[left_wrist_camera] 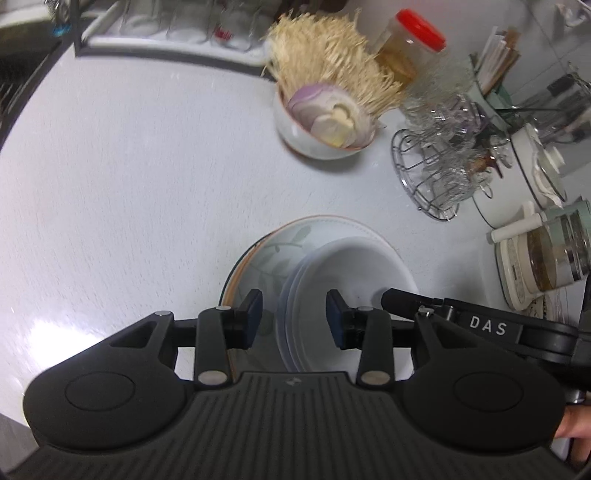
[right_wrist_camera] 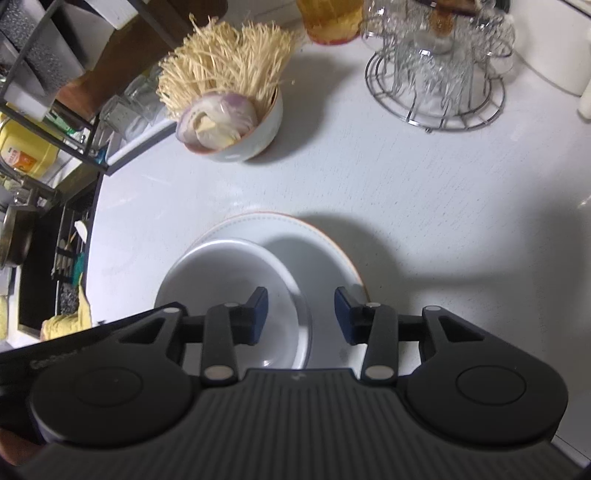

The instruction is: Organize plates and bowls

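A stack of plates (left_wrist_camera: pixel 291 240) with a leaf pattern and orange rim lies on the white counter, with stacked white bowls (left_wrist_camera: pixel 351 266) resting on it. My left gripper (left_wrist_camera: pixel 294 317) is open, its fingers straddling the left rim of the bowls. In the right wrist view the white bowls (right_wrist_camera: pixel 229 273) sit on the plate (right_wrist_camera: pixel 310 240), and my right gripper (right_wrist_camera: pixel 301 317) is open with the bowls' right rim between its fingers. The right gripper's body (left_wrist_camera: pixel 480 325) shows at right in the left wrist view.
A bowl (left_wrist_camera: pixel 314 144) of onion slices and enoki mushrooms stands farther back; it also shows in the right wrist view (right_wrist_camera: pixel 240 147). A wire rack of glasses (left_wrist_camera: pixel 439 158) (right_wrist_camera: pixel 436 74), a red-lidded jar (left_wrist_camera: pixel 410 44), kettles and a dish rack (left_wrist_camera: pixel 166 33) ring the counter.
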The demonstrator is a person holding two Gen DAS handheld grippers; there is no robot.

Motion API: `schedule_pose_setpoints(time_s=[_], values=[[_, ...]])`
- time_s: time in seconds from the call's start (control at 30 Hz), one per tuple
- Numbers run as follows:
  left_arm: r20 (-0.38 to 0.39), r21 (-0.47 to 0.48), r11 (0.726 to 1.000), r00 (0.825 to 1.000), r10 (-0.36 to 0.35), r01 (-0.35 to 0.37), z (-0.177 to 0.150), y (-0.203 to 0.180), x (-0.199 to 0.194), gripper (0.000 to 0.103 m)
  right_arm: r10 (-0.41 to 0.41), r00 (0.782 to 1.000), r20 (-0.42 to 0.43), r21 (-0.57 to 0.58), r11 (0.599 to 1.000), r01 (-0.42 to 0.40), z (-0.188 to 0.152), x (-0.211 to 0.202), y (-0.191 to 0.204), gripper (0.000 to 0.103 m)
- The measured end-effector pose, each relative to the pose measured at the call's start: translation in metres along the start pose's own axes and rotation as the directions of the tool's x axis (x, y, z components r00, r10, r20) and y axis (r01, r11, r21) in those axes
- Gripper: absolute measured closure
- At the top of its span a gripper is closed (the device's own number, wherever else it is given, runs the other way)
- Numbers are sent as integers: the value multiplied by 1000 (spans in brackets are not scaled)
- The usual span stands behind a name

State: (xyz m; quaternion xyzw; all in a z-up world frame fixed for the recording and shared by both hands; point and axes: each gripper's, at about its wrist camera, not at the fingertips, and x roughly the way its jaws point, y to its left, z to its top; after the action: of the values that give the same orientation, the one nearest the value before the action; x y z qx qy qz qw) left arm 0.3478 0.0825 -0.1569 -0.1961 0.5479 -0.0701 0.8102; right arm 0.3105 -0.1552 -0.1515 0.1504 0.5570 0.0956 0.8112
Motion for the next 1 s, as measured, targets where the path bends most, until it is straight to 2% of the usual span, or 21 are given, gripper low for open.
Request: schedule_pose_setpoints(time_s=[0.13, 0.23, 0.37, 0.53, 0.8, 0.87, 1.0], values=[[20, 75, 997, 1000, -3, 2, 2, -4, -18, 60, -34, 998, 46, 11, 999, 34, -4, -12, 6, 60], [37, 72, 997, 999, -17, 14, 1, -3, -31, 60, -49, 995, 92, 12, 999, 48, -13, -26, 9, 61], [56, 95, 995, 998, -28, 22, -7, -5, -47, 60, -41, 989, 142, 32, 999, 37, -31, -45, 10, 61], [125, 134, 991, 992, -23, 7, -14, -18, -74, 60, -28, 976, 215, 11, 1000, 27, -42, -68, 14, 61], [280, 217, 974, 960, 6, -70, -48, -52, -137, 60, 36, 933, 359, -84, 996, -6, -58, -128, 25, 61], [306, 223, 971, 952, 12, -84, -59, -58, -149, 60, 37, 914, 404, -117, 993, 11, -67, -142, 28, 61], [343, 225, 970, 939, 9, -91, -84, -64, -169, 60, 58, 891, 450, -142, 990, 7, -87, -162, 27, 61]])
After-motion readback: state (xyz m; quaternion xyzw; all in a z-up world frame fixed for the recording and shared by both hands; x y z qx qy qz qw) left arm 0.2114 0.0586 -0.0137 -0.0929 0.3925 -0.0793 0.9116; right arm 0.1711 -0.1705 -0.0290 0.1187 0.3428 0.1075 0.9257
